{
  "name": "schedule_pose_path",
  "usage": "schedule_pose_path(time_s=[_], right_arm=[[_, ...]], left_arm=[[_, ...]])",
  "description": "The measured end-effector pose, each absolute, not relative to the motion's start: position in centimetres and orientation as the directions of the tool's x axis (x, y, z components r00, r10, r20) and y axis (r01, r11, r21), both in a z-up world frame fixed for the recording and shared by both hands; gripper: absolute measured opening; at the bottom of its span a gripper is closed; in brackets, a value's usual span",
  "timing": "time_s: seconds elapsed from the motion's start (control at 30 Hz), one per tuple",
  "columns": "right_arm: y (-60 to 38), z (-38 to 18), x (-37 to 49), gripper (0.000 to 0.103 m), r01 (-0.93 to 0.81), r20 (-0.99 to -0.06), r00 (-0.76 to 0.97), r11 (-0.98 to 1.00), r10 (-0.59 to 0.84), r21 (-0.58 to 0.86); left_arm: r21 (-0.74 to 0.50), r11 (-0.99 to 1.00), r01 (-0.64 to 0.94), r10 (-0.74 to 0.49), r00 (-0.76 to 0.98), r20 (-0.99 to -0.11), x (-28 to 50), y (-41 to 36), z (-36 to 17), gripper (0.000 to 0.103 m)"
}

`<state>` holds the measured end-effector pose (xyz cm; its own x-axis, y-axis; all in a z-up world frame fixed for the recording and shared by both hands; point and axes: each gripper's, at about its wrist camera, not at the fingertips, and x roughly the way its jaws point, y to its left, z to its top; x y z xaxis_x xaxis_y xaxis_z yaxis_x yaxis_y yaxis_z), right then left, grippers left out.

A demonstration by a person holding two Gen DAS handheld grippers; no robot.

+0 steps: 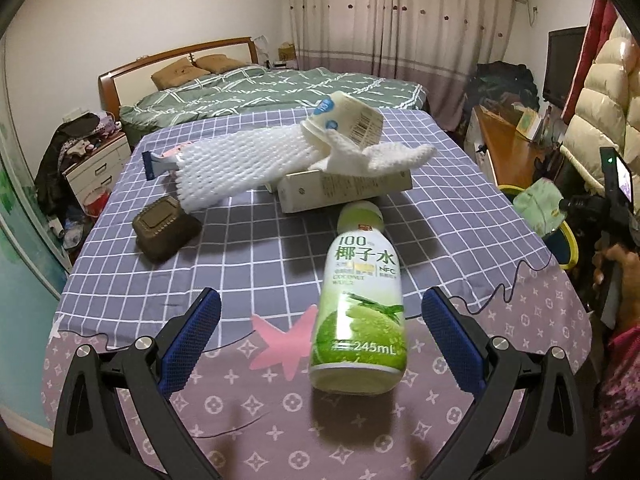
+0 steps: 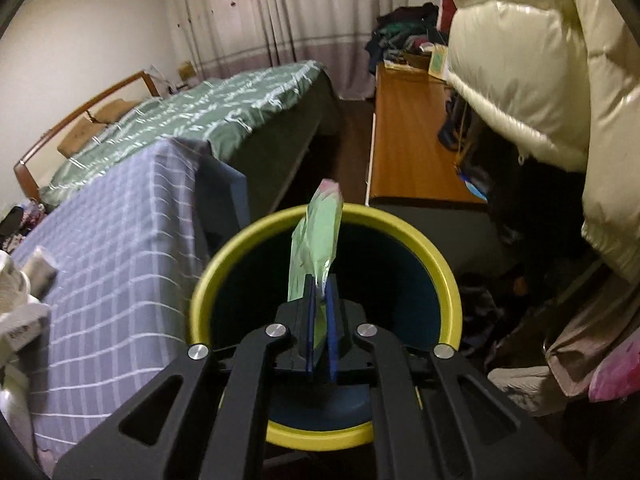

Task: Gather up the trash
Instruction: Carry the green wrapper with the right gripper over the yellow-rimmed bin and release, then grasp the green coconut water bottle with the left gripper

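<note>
Checked tablecloth (image 1: 248, 248) bears a green-labelled bottle (image 1: 360, 312) between spread left tool (image 1: 320, 344); right tool (image 2: 320, 300) pinches crinkled green wrapper (image 2: 316, 236).

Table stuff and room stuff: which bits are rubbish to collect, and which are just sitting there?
Part of the job:
bottle
foam net
cup
box
brown tray
green wrapper, pinched in the right gripper
bin
left gripper, open

Just lying about:
bed
puffy coat
desk
</note>
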<state>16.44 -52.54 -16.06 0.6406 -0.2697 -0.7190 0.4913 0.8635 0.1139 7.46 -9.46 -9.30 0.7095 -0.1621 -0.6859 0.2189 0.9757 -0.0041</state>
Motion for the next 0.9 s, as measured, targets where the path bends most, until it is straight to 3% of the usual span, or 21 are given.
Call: schedule_pose_path(time_s=[0.4,0.67,0.8,0.9], right_arm=[[-51.9,-15.4,16.1,0.017,0.478,-0.717,0.645,0.872,-0.265,0.107],[-51.4,-14.9,16.2,0.017,0.466,-0.713,0.655,0.877,-0.250,0.120],[-51.3,-14.7,16.4,0.017,0.462,-0.712,0.658,0.878,-0.246,0.123],[-51.3,-14.7,16.4,0.017,0.460,-0.711,0.661,0.879,-0.241,0.129]], left_arm=[[0.004,0.973,0.229,-0.162,0.698,-0.698,8.2,-10.1,-10.3,0.097],[-0.035,0.960,0.279,-0.213,0.640,-0.739,8.9,-10.1,-12.0,0.070],[-0.022,0.953,0.301,-0.216,0.630,-0.746,8.7,-10.3,-12.7,0.067],[-0.056,0.944,0.325,-0.260,0.628,-0.733,8.5,-10.0,-12.6,0.056]])
